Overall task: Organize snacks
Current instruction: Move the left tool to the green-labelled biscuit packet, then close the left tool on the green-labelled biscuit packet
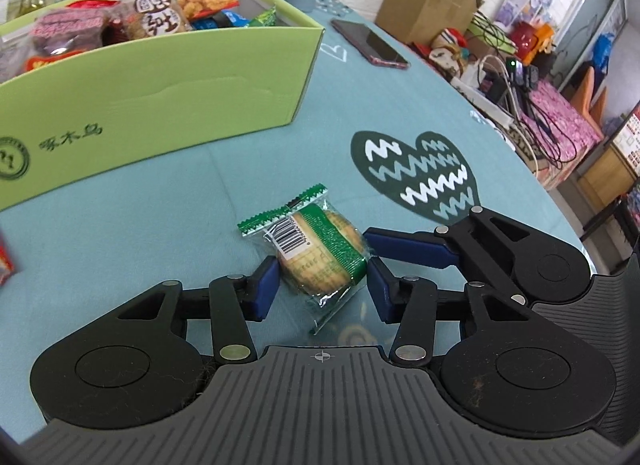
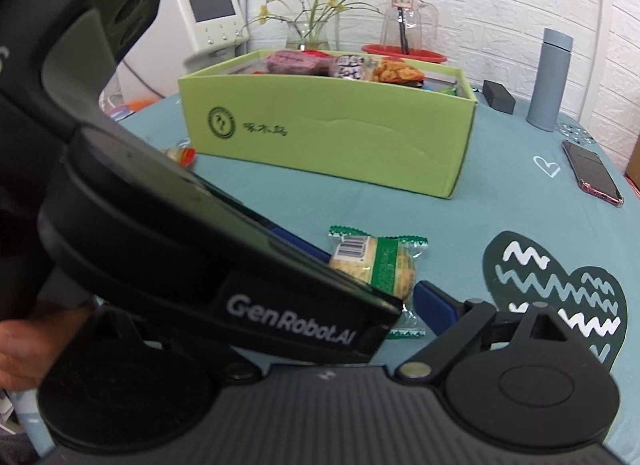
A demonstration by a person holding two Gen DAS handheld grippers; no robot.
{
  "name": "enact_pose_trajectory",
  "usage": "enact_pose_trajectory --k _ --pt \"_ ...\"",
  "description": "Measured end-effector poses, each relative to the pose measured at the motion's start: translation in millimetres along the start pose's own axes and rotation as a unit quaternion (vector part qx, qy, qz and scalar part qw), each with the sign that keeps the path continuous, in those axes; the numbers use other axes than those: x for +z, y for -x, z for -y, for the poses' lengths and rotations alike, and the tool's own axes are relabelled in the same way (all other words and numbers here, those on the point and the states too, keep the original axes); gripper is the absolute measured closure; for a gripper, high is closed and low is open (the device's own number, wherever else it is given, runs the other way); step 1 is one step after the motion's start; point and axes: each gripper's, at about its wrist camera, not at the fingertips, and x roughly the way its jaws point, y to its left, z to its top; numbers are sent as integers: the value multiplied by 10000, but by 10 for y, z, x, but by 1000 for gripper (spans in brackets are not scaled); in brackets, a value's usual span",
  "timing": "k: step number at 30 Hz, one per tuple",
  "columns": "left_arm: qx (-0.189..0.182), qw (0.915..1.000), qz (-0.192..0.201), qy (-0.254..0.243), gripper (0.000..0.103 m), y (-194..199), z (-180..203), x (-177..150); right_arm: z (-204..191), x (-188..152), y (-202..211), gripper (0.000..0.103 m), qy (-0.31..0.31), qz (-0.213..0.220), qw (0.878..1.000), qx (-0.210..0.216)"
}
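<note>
A green-wrapped biscuit packet (image 1: 316, 255) lies on the teal tablecloth, also in the right wrist view (image 2: 374, 265). My left gripper (image 1: 322, 285) is open, its blue pads on either side of the packet, close to it. The right gripper's blue finger (image 1: 412, 251) reaches in from the right beside the packet. In the right wrist view the left gripper's black body (image 2: 200, 249) hides the right gripper's left finger; only its right finger (image 2: 436, 305) shows. A green cardboard box (image 1: 160, 105) full of snack packets stands behind, also in the right wrist view (image 2: 332, 137).
A phone (image 1: 370, 43) lies right of the box. A grey bottle (image 2: 550, 79) and a black case (image 2: 498, 95) stand behind it. A red snack (image 2: 182, 155) lies left of the box. The table edge curves along the right, with clutter beyond.
</note>
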Motion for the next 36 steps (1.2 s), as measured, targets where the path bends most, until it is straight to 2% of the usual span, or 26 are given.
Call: enact_pose_trajectory --k 10,15,20,24,36 --pt "-41 9999 104 115 71 175 44 -255 -144 -130 128 10 -25 -74 9999 97" --pt "-259 9988 123 386 59 219 -9 -236 -148 -172 183 10 -116 -8 9998 140" --pt "-269 9974 299 596 50 272 -109 -174 -88 -203 159 10 -179 -26 9998 55" --pt "-148 9973 270 660 51 218 -138 -120 -40 -191 98 10 -237 -78 9996 91" --pt "-175 9967 299 739 51 190 -159 -78 1 -149 50 10 -285 -70 9995 74"
